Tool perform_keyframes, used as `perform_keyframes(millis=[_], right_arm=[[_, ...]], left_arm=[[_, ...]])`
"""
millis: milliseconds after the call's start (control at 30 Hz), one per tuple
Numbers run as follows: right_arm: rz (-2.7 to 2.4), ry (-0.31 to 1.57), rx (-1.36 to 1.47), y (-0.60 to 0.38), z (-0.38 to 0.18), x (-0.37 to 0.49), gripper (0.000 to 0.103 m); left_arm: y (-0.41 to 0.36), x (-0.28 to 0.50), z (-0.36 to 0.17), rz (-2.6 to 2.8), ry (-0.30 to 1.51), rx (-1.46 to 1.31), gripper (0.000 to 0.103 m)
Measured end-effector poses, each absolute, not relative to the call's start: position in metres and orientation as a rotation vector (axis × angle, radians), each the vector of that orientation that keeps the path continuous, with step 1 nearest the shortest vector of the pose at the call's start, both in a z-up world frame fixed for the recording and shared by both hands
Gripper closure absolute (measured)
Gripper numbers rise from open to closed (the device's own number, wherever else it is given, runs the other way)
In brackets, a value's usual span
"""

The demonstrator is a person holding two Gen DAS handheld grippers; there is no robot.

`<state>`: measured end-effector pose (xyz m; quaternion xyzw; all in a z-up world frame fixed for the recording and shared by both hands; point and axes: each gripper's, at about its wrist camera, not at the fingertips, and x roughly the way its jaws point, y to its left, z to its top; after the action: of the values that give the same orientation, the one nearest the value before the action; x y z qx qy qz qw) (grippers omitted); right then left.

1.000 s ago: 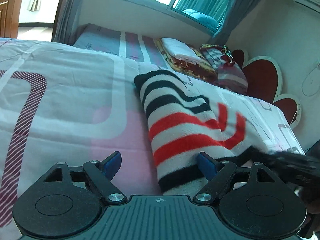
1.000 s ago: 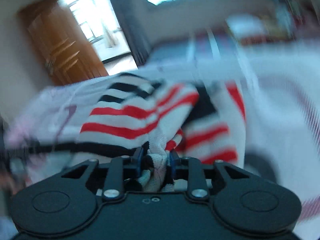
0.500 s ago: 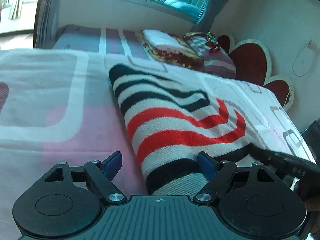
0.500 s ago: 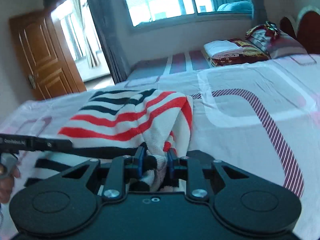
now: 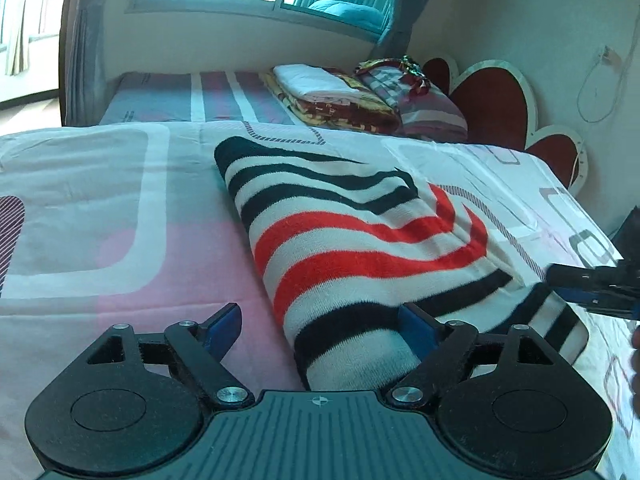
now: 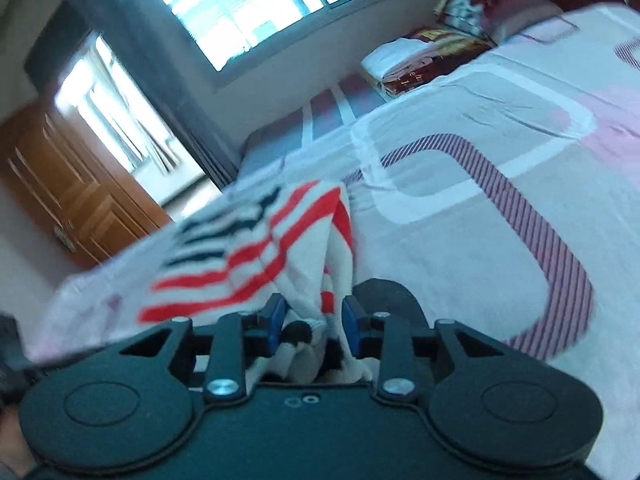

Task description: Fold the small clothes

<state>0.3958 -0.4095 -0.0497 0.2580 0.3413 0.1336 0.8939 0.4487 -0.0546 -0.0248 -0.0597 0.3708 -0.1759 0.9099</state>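
Note:
A small sweater (image 5: 360, 248) striped in white, black and red lies folded lengthwise on the pink and white bedsheet (image 5: 120, 208). My left gripper (image 5: 320, 326) is open wide over the sweater's near end, and its right pad (image 5: 416, 326) rests against the knit. In the right wrist view a bunched corner of the sweater (image 6: 308, 280) hangs between the blue pads of my right gripper (image 6: 313, 320). Those jaws are opening, and a gap shows beside the cloth. The right gripper's fingers (image 5: 580, 280) also enter the left wrist view at the sweater's right edge.
Folded blankets (image 5: 332, 92) and a patterned pillow (image 5: 420, 96) sit at the far side under the window. A red heart-shaped headboard (image 5: 492, 104) lines the right wall. A wooden door (image 6: 68, 184) stands beyond the bed's left edge.
The right gripper's jaws have widened around the bunched corner, and its view has rolled. The sweater's folded flap has come down flat. The left gripper shifted slightly along the sweater, still open.

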Motion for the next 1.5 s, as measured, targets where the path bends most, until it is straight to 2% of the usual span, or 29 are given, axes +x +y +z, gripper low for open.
perform_keyframes(millis=[200,267,300,333,367,533,600,633,833,933,1067,1233,1500], right_arm=[[0.267,0.789,0.531,-0.407,-0.057,0.366,0.064],[0.266,0.816,0.525,-0.403,-0.063,0.367,0.066],[0.270,0.821,0.538,-0.401,-0.065,0.367,0.069],[0.259,0.826,0.529,-0.399,-0.068,0.366,0.084],[0.237,0.838,0.495,-0.394,-0.073,0.361,0.090],[0.211,0.802,0.474,-0.391,-0.084,0.346,0.094],[0.204,0.790,0.463,-0.391,-0.075,0.346,0.089],[0.192,0.754,0.447,-0.391,-0.066,0.343,0.080],[0.255,0.577,0.224,-0.358,-0.029,0.346,0.082],[0.273,0.604,0.064,-0.332,-0.035,0.356,0.082],[0.202,0.737,-0.077,-0.319,-0.058,0.371,0.083],[0.179,0.760,0.000,-0.334,-0.079,0.361,0.073],[0.187,0.756,0.046,-0.346,-0.086,0.359,0.067]], left_arm=[[-0.048,0.441,-0.022,-0.364,0.758,-0.134,0.018],[-0.049,0.441,-0.022,-0.362,0.761,-0.136,0.018],[-0.049,0.442,-0.022,-0.363,0.761,-0.133,0.017],[-0.049,0.442,-0.022,-0.368,0.762,-0.130,0.017],[-0.049,0.441,-0.023,-0.370,0.761,-0.128,0.017],[-0.045,0.436,-0.020,-0.360,0.752,-0.122,0.017],[-0.046,0.426,-0.009,-0.354,0.717,-0.089,0.018],[-0.045,0.421,-0.005,-0.365,0.709,-0.085,0.018],[-0.051,0.400,-0.007,-0.387,0.727,-0.068,0.018],[-0.054,0.397,-0.020,-0.384,0.774,-0.062,0.018],[-0.054,0.390,-0.027,-0.376,0.785,-0.073,0.017],[-0.058,0.383,-0.033,-0.362,0.800,-0.064,0.017],[-0.060,0.375,-0.034,-0.360,0.831,-0.028,0.017]])
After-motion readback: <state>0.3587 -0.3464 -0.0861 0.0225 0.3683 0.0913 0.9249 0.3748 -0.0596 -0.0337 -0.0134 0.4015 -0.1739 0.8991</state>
